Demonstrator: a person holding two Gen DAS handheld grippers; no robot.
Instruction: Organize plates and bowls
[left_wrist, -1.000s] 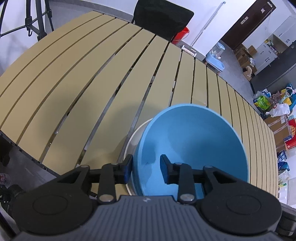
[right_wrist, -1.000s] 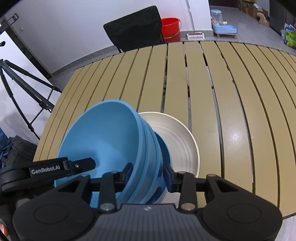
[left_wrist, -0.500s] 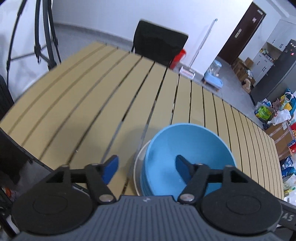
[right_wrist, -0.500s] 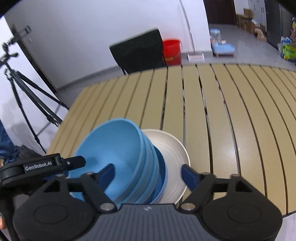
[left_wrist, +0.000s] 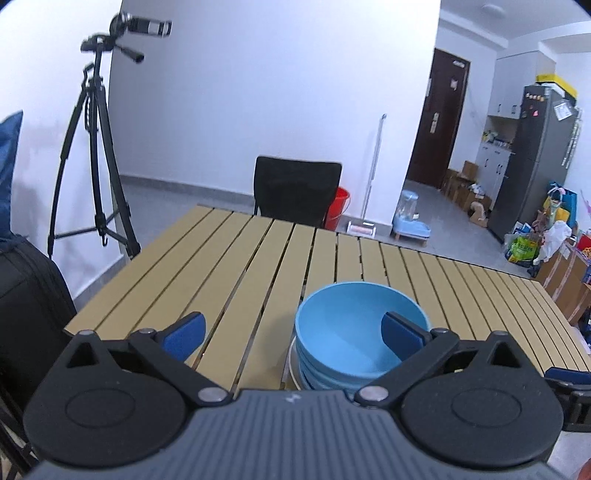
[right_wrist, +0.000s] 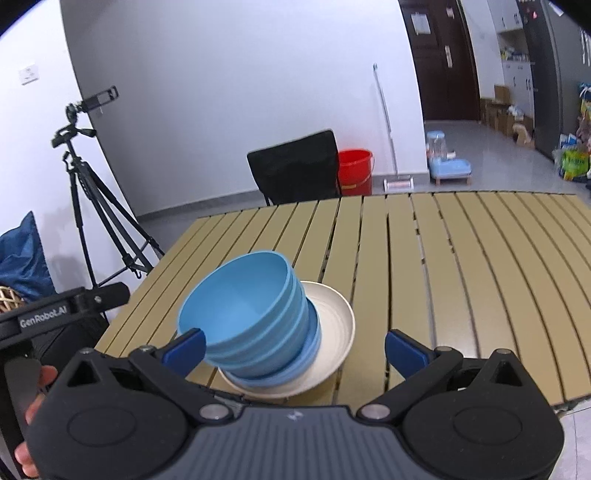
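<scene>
Both tools, left and right, spread wide, raised behind the stacked blue bowls.

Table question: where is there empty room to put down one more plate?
Most of the slatted table is bare: the wide stretch right of the white plate, and the far part toward the black chair. Left of the stack of blue bowls, a narrower strip runs to the table edge. Only the near-left corner is crowded, with the stack and both open grippers.
</scene>
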